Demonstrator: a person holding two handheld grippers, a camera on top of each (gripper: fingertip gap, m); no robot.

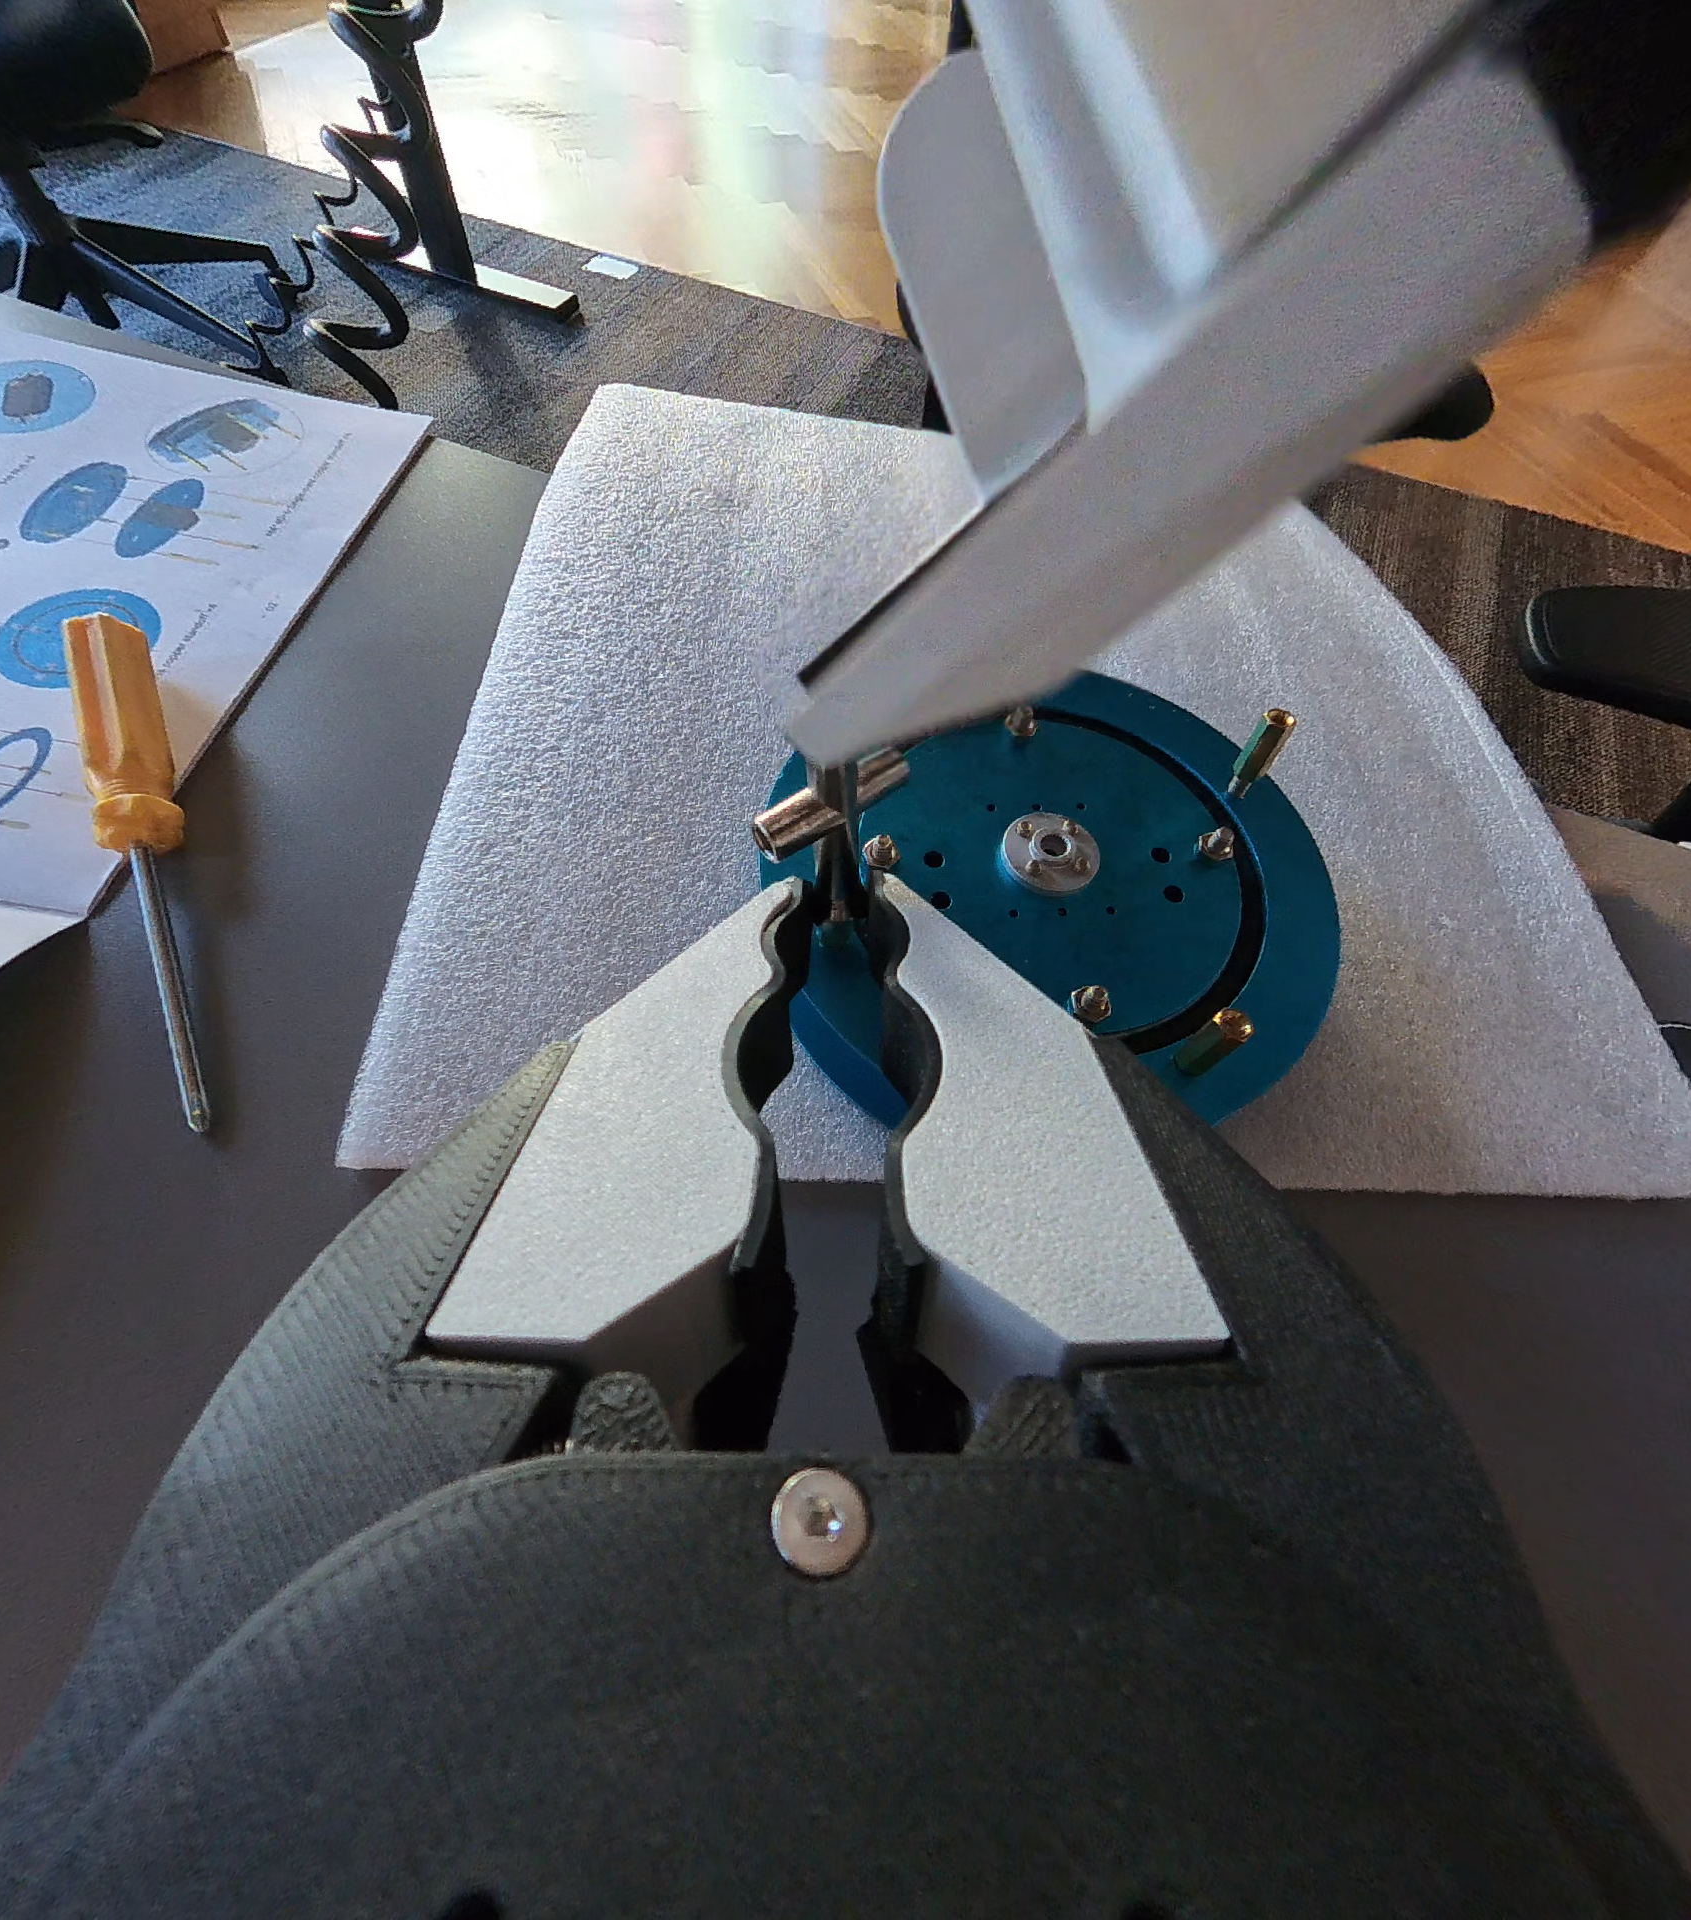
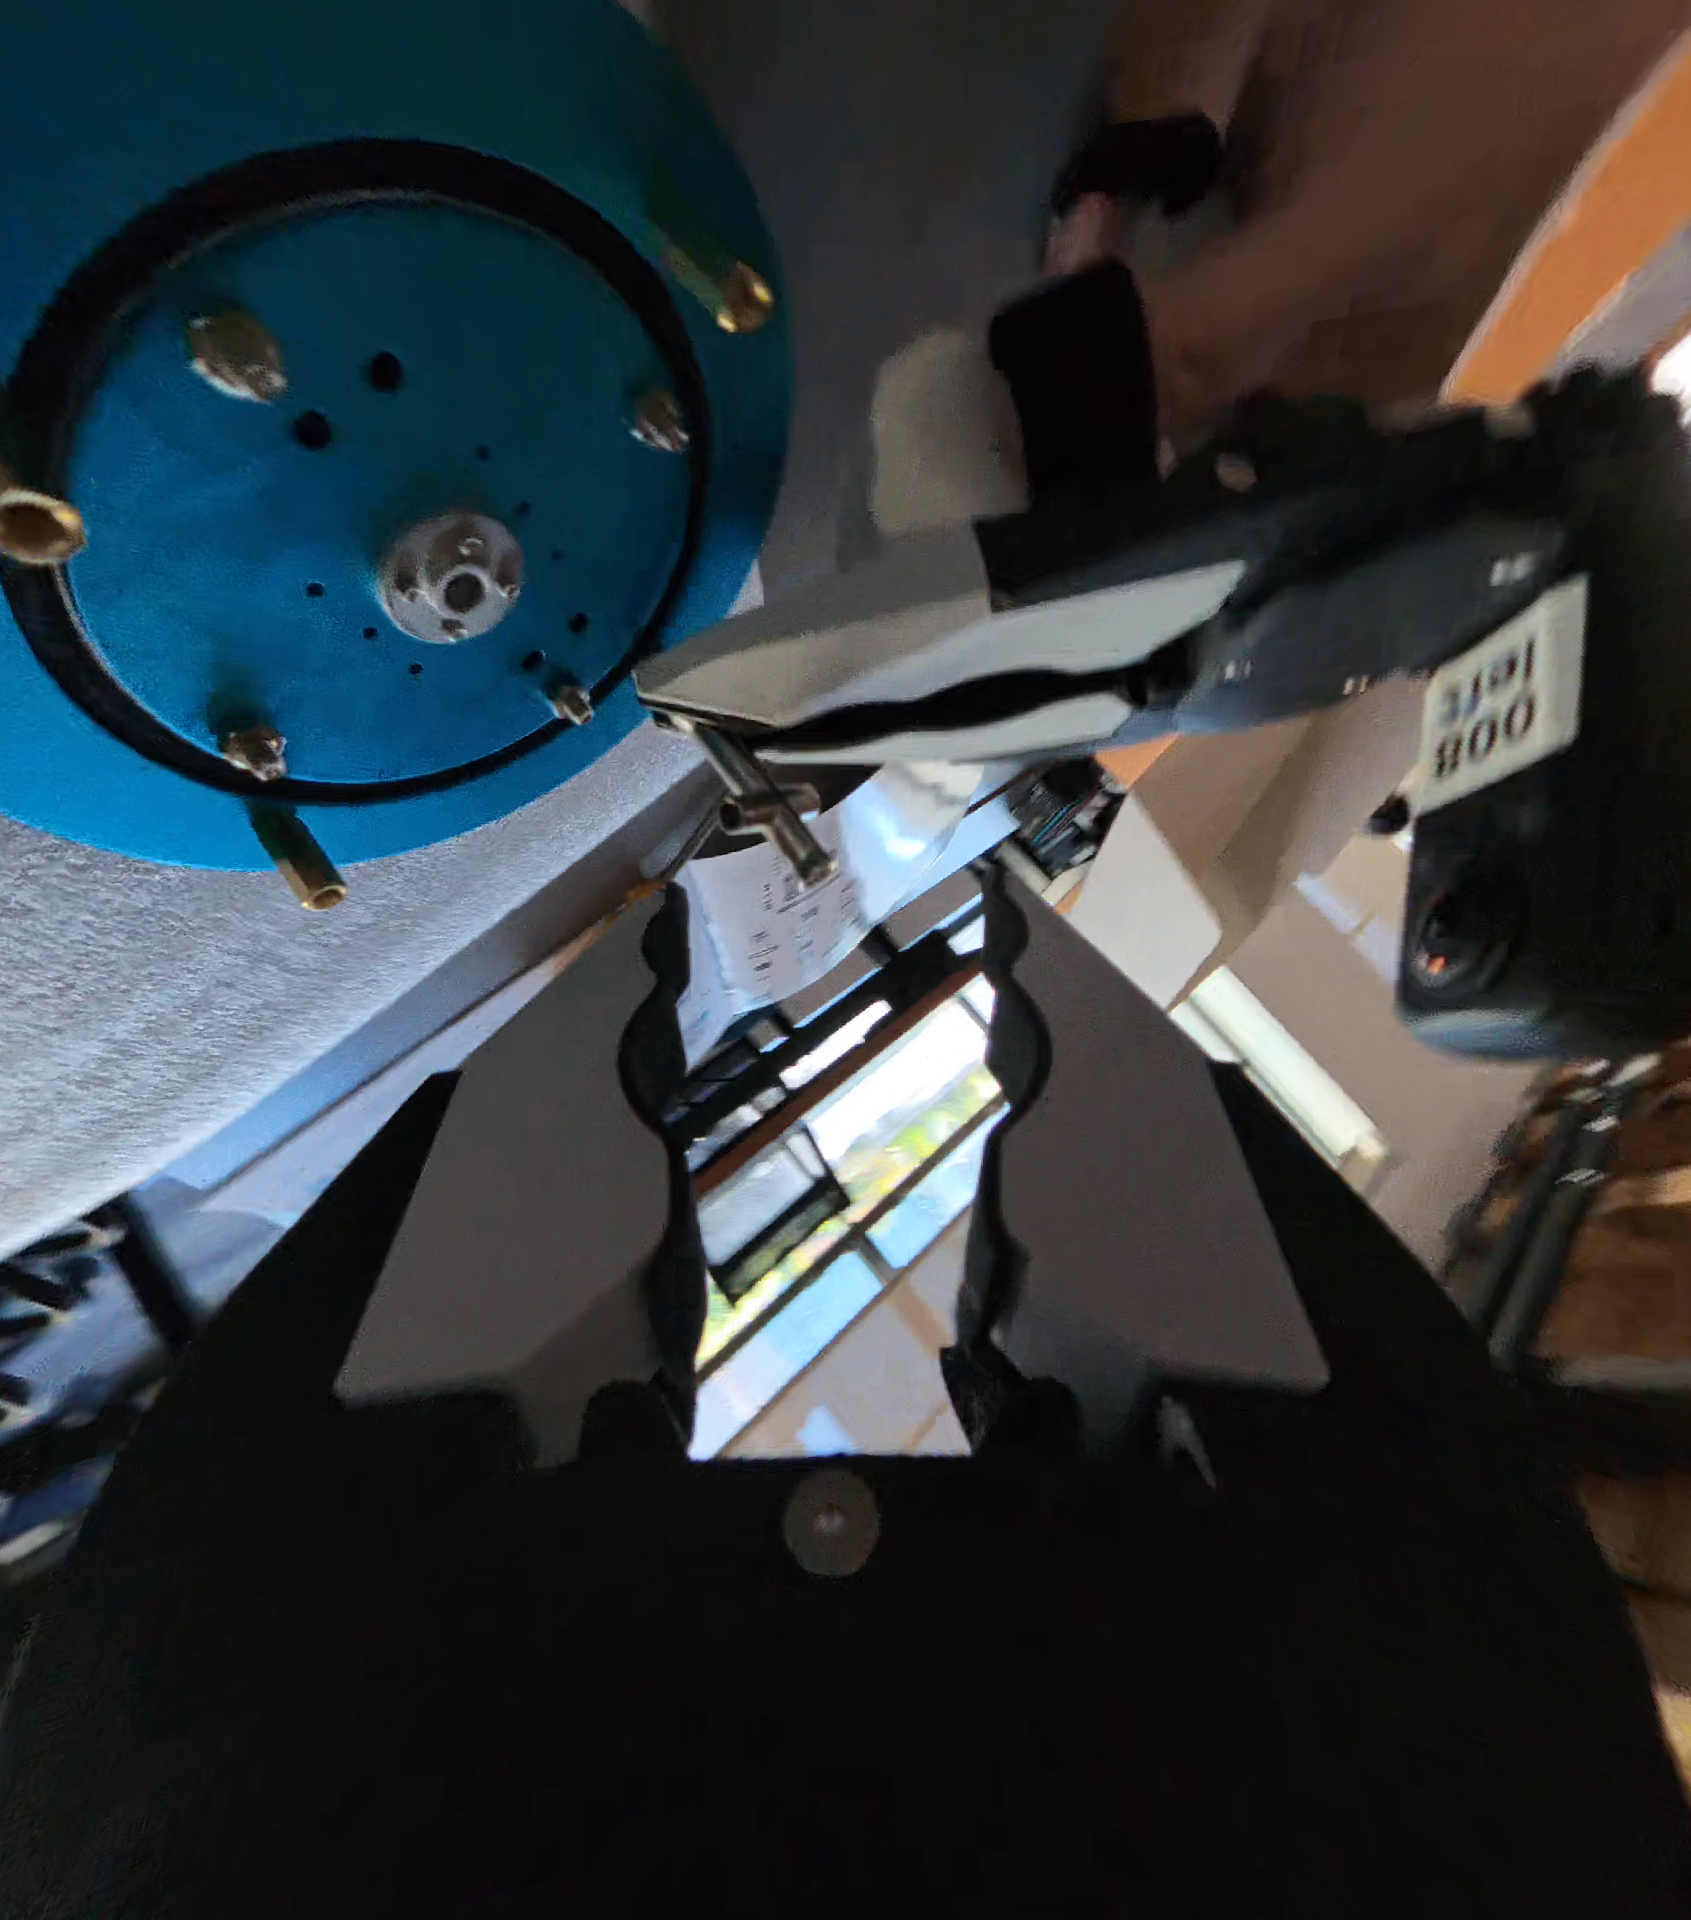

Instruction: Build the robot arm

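Note:
A blue round disc point(image 1: 1111, 790) with a silver hub and upright brass standoffs point(image 1: 1259, 748) lies on a white foam sheet point(image 1: 612, 727). My left gripper point(image 1: 839, 899) is shut on the shaft of a small silver cross wrench point(image 1: 825, 816) that stands on a standoff at the disc's near-left edge. My right gripper point(image 1: 820, 717) comes down from the upper right, its tips just above the wrench top. In the right wrist view, my right gripper point(image 2: 833, 894) is open and empty, with the wrench point(image 2: 779, 816) just beyond its tips, held by the left gripper point(image 2: 685, 707) beside the disc point(image 2: 249, 582).
An orange-handled screwdriver point(image 1: 129, 769) lies on the dark table to the left, partly on a printed sheet point(image 1: 93, 499). A coiled black cable on a stand point(image 1: 363, 260) is at the back left. A black chair armrest point(image 1: 1651, 644) is at the right. The grippers' ends are close to 5 cm from one another.

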